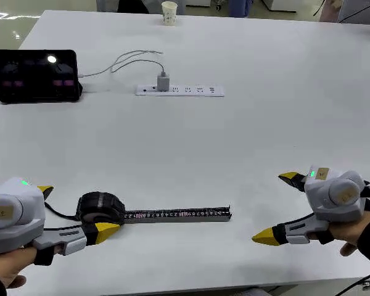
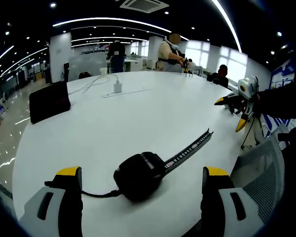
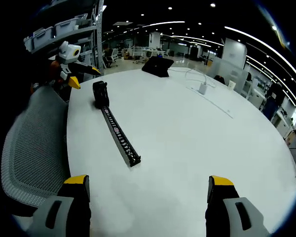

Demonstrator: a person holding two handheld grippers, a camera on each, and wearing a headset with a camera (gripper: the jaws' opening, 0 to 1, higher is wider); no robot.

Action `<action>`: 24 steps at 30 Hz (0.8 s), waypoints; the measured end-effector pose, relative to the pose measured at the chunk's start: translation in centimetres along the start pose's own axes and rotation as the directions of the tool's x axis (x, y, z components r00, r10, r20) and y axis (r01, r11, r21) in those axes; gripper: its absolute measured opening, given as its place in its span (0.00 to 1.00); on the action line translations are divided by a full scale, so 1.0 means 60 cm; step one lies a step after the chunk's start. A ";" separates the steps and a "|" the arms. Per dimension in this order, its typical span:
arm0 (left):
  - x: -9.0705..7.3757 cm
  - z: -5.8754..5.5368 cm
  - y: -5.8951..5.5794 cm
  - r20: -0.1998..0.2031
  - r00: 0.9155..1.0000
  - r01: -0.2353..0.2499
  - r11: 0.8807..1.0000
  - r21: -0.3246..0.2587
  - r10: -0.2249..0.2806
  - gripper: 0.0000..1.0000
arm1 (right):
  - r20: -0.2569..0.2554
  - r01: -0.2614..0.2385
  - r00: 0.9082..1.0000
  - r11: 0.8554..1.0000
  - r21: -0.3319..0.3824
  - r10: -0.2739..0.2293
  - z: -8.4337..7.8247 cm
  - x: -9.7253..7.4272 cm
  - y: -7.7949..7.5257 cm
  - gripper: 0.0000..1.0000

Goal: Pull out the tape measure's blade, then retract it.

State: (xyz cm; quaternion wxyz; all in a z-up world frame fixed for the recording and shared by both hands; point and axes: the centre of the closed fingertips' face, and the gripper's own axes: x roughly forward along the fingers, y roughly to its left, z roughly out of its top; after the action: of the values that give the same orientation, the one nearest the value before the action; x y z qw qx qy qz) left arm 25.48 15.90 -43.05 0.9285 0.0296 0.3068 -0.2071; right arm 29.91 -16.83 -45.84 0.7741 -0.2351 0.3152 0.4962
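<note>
A black tape measure [image 1: 100,208] lies on the white table [image 1: 234,135], its dark blade [image 1: 179,214] drawn out to the right and lying flat. The left gripper [image 1: 74,213] is open, its yellow-tipped jaws on either side of the case without pressing on it; the left gripper view shows the case [image 2: 138,175] between the jaws and the blade [image 2: 190,148] running away to the right. The right gripper [image 1: 277,206] is open and holds nothing, well to the right of the blade's end. The right gripper view shows the blade tip [image 3: 133,160] ahead and the case [image 3: 99,94] beyond.
A dark tablet [image 1: 36,75] stands at the back left. A white power strip [image 1: 180,90] with a charger and cable lies mid-table. A paper cup [image 1: 169,12] stands at the far edge. A mesh chair [image 3: 29,148] sits by the table's near edge.
</note>
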 end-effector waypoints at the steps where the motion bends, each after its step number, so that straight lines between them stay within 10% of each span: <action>1: 0.002 -0.002 -0.001 -0.001 1.000 -0.004 1.000 -0.003 0.004 0.99 | -0.002 -0.002 1.000 1.000 -0.004 0.002 0.002 0.001 0.001 0.99; 24: 0.036 0.002 0.010 0.049 0.985 -0.163 0.984 -0.073 0.167 0.99 | -0.066 -0.145 0.989 0.971 -0.192 0.135 0.046 0.064 0.017 0.99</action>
State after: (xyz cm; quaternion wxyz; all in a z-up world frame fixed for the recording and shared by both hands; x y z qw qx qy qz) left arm 27.37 15.64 -44.25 0.9509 0.0175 0.2847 -0.1197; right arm 30.86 -12.16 -46.74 0.7016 -0.3006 0.3007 0.5718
